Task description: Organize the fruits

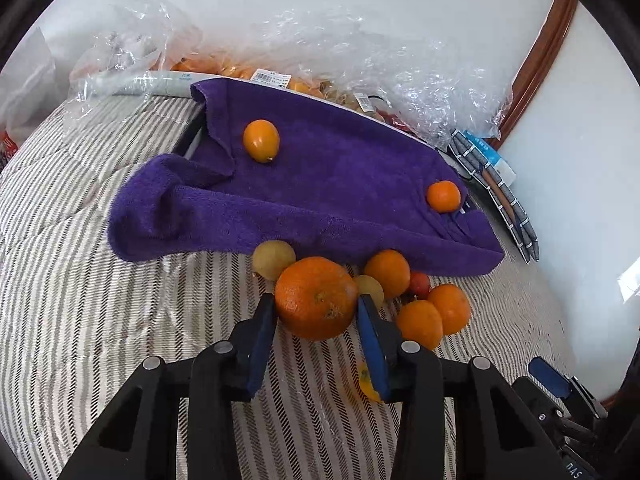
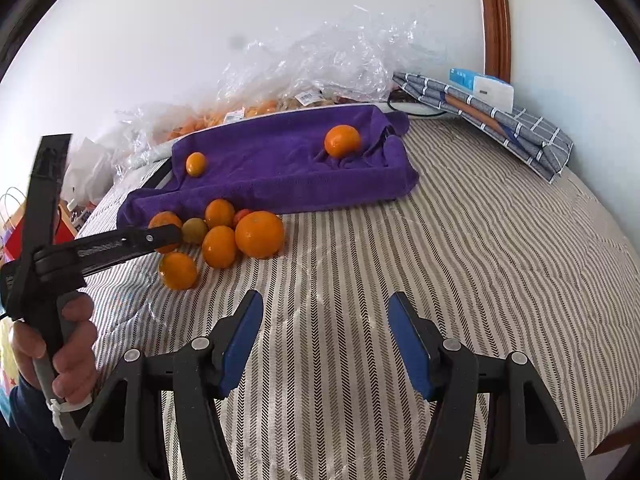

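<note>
A purple towel (image 1: 320, 184) lies over a tray on the striped bed, with a small oval orange fruit (image 1: 261, 141) and a small mandarin (image 1: 443, 196) on it. In front of it lies a cluster of fruit: a large orange (image 1: 316, 298), mandarins (image 1: 387, 273), yellow-green fruits (image 1: 273, 259). My left gripper (image 1: 316, 312) has its blue pads on both sides of the large orange, which rests on the bed. My right gripper (image 2: 325, 316) is open and empty above the bedcover, right of the cluster (image 2: 219, 246). The towel (image 2: 288, 168) also shows in the right wrist view.
Crumpled clear plastic bags (image 1: 360, 60) holding more fruit lie behind the towel by the wall. A folded checked cloth (image 2: 500, 124) and a white-blue box (image 2: 486, 88) sit at the back right. Paper bags (image 2: 16, 232) stand left of the bed.
</note>
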A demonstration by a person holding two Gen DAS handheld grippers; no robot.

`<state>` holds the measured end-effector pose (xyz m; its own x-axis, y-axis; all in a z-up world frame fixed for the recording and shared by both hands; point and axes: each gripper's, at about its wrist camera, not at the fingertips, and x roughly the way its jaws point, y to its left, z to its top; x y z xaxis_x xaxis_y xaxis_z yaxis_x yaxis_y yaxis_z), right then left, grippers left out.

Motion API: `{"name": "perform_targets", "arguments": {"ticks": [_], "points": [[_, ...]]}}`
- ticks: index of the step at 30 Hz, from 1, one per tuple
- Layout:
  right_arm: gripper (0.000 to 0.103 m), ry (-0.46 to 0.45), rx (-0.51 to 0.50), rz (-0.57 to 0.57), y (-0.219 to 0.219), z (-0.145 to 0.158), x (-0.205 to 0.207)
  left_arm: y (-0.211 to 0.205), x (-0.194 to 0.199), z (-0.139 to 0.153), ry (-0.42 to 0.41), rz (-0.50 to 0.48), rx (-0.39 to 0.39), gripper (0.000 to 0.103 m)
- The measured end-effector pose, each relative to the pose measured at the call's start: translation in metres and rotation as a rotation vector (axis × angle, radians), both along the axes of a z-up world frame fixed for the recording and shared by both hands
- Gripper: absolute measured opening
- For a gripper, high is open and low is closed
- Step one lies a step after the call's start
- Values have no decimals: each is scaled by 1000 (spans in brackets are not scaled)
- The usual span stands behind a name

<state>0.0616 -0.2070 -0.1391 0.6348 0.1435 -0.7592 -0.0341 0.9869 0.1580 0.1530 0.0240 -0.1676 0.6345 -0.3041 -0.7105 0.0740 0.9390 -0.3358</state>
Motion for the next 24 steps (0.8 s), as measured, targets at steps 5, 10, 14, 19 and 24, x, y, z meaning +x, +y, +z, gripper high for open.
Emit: {"name": "perform_targets", "arguments": {"ticks": [5,10,14,19,24], "points": [[65,-12,-4,2,1,0,4,15,-11,6,1,27,132,39],[65,-7,7,0,4,-4,12,26,-10,-3,13,38,166,40],[65,6,15,8,7,-5,19,20,-1,-6,7,16,249,43],[65,-19,-32,30,16,-4,27,22,-1,-6,-5,19,247,43],[62,-16,-31,41,26,-8,42,35,-2,-6,-10,64,188,40]]}}
